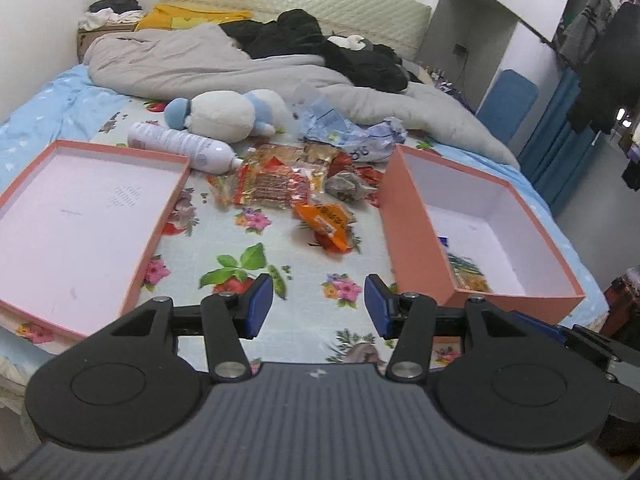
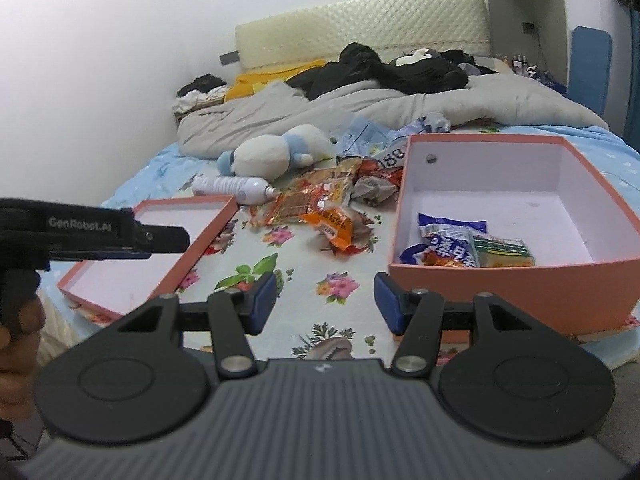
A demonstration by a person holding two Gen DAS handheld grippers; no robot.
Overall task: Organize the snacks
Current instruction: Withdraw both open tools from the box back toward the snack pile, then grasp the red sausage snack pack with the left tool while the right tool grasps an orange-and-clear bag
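On the bed's flowered sheet (image 1: 280, 344), the shallow pink box lid (image 1: 80, 216) lies at the left, open side up and bare inside. Just beyond its far right corner a white bottle (image 1: 180, 146) lies on its side, and behind that rests a white-and-blue plush toy (image 1: 228, 114).

In the middle sits the loose heap of snack packets (image 1: 280, 184): clear wrappers with red and orange print, a grey packet, and nearest of all an orange packet (image 1: 330, 222) lying a little apart toward the near side. Crumpled pale-blue plastic bags (image 1: 352, 132) lie behind the heap, against the grey duvet (image 1: 200, 64).

To the right stands the deeper pink box (image 2: 516, 284). In its near left corner lie a blue-and-white packet (image 2: 444, 244) and a green-topped clear packet (image 2: 504, 254), touching each other; the rest of its floor is bare.

The left gripper (image 1: 319, 310) hangs over the sheet between lid and box, its blue pads about half apart with nothing between them. The right gripper (image 2: 325, 302) is much the same: half open, holding nothing, just left of the box's near wall.
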